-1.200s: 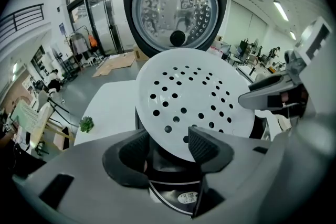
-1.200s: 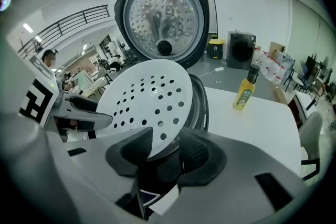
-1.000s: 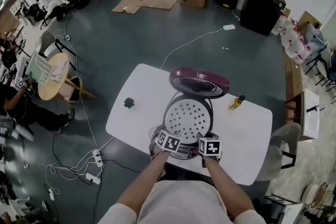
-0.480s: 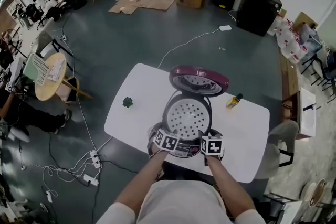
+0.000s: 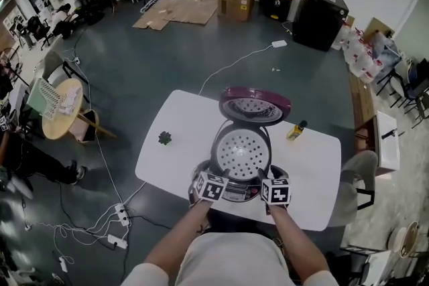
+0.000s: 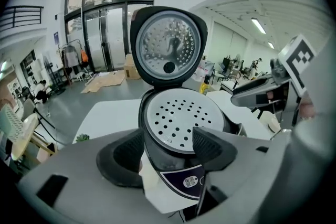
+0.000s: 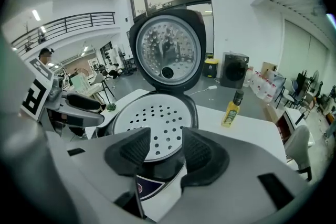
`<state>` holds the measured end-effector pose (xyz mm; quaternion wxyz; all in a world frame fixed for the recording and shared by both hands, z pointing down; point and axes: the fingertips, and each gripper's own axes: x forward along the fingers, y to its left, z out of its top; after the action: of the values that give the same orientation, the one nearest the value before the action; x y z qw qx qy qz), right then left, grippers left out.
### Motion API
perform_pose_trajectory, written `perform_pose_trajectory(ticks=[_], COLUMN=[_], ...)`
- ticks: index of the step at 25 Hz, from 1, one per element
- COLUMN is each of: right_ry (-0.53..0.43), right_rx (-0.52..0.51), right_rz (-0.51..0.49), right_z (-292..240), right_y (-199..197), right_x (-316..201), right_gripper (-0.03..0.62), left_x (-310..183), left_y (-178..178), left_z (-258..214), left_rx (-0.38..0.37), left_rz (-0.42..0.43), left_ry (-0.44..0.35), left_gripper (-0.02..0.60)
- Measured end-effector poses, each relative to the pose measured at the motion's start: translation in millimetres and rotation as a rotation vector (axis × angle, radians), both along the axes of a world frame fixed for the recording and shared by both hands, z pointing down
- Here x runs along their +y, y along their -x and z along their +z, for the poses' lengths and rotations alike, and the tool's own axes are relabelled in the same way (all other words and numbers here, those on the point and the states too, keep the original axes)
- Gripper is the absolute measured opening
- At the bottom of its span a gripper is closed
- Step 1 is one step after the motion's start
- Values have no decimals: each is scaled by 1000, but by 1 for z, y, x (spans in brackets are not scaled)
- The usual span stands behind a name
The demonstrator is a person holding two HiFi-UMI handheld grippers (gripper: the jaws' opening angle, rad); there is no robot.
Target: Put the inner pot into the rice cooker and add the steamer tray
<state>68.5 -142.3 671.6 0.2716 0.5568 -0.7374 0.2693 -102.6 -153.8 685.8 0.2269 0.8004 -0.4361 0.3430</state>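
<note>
The rice cooker (image 5: 231, 192) stands on the white table (image 5: 181, 124) with its purple lid (image 5: 255, 105) swung up. The white perforated steamer tray (image 5: 240, 152) lies flat in the cooker's mouth and hides whatever is under it. My left gripper (image 5: 218, 175) and right gripper (image 5: 263, 177) hover side by side over the cooker's near rim. In the left gripper view the jaws (image 6: 168, 141) are wide and closing, with nothing between them; the tray (image 6: 181, 115) shows beyond. In the right gripper view the jaws (image 7: 167, 144) are likewise closing and bare, above the tray (image 7: 152, 118).
A yellow bottle (image 5: 297, 130) stands on the table right of the cooker. A small green object (image 5: 165, 138) lies at the table's left. A chair (image 5: 365, 177) sits by the right end. Cables and a power strip (image 5: 120, 214) lie on the floor at left.
Both grippers have risen and drawn back a little from the cooker's front rim toward me. The steamer tray stays in the cooker.
</note>
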Motion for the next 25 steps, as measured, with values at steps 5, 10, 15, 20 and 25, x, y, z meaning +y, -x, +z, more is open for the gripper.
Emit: perform_pose_trajectory(ticks=[5,10,15,20,25], right_ry=[-66,-143,-202,-232,-278], right_rx=[-9,-5,23,8,-19], right_rz=[5,14,9,-19,-76], right_z=[-26,-60,-86,-103,-128], right_y=[5,4,-6,-20,-20], right_x=[10,23,37,51,65], right_gripper=[173,137,101,77,49], left_x=[3,8,17,34,56], left_y=[11,19,10,1,6], left_z=[-29,-56,-97,-121,-137], left_rx=[61,113,185,202,238], left_rz=[34,65,93,110,62], left_ry=[-54,-109,-192,-251,-253], left_gripper=[271,245,213,199,175])
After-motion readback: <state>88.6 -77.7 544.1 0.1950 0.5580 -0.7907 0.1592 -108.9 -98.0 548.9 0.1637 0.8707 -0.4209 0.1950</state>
